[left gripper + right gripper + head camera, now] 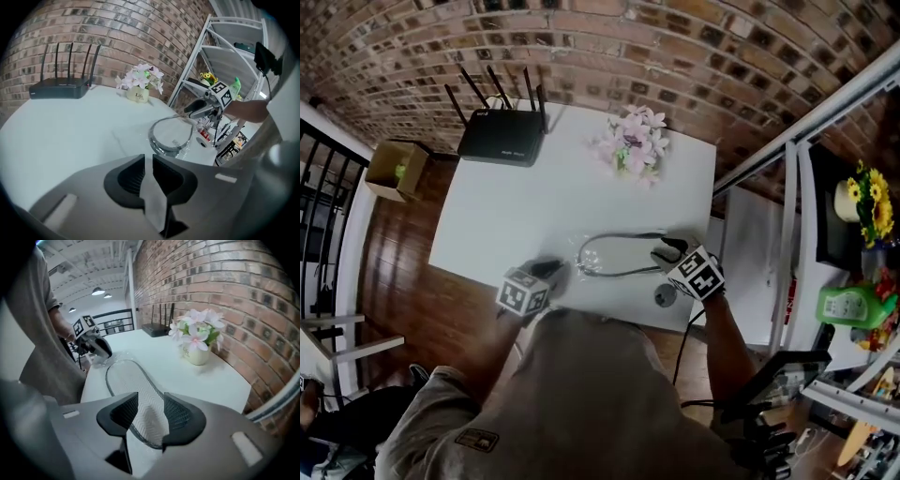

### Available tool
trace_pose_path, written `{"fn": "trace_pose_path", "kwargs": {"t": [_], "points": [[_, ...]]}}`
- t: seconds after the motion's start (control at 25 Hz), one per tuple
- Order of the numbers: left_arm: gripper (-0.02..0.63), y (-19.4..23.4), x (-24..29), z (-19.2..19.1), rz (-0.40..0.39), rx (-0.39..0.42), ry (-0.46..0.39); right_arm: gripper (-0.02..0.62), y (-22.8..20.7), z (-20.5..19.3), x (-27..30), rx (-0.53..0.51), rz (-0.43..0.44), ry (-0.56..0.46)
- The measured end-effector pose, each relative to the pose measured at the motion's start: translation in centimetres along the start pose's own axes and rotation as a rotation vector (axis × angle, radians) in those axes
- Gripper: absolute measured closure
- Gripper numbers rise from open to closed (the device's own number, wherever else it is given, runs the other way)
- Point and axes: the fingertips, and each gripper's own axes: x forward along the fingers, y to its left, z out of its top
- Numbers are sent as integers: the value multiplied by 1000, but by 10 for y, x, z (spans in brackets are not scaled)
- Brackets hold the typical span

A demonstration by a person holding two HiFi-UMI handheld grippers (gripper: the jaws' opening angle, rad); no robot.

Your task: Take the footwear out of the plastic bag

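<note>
A flat white piece of footwear (pixel 619 255) with a dark rim and a zigzag tread lies near the table's front edge. Crinkled clear plastic bag (pixel 572 267) lies around its left end. My right gripper (pixel 666 251) is at the footwear's right end. In the right gripper view its jaws (pixel 150 404) stand open, with the footwear (pixel 136 390) between them and apart from the pads. My left gripper (pixel 551 270) is at the bag's left edge. Its jaws (pixel 148 161) are almost together with only a thin slit. Whether bag film is in that slit I cannot tell.
A black router (pixel 502 136) stands at the table's back left, and a pot of pink flowers (pixel 633 141) at the back. A small round object (pixel 665 294) sits by the front edge. A cardboard box (pixel 397 169) is on the floor to the left. Metal shelving (pixel 825 281) is to the right.
</note>
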Motion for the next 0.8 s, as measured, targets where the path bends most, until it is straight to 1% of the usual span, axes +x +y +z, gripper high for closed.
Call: {"fn": "trace_pose_path", "kwargs": {"t": [0.2,0.4,0.44,0.52,0.6,0.68,0.8], "points": [[581,-3,-2,0,-5,29,11,383,-9,4,21,-162,142,105],[581,1,-7,-1,6,16,4,372,-17,6,40,-231,274,190],[581,1,-8,1,7,14,0,378,-16,5,43,-237,307,208],[581,1,-10,3,5,13,-2,415,-12,3,46,-238,379,237],[581,0,-10,1,-8,16,4,442,-7,1,48,-238,432,258],[577,-2,-9,0,-28,29,11,449,-3,-1,49,-252,456,278],[552,-8,-7,3,-75,63,29,490,2,0,49,-285,454,287]]}}
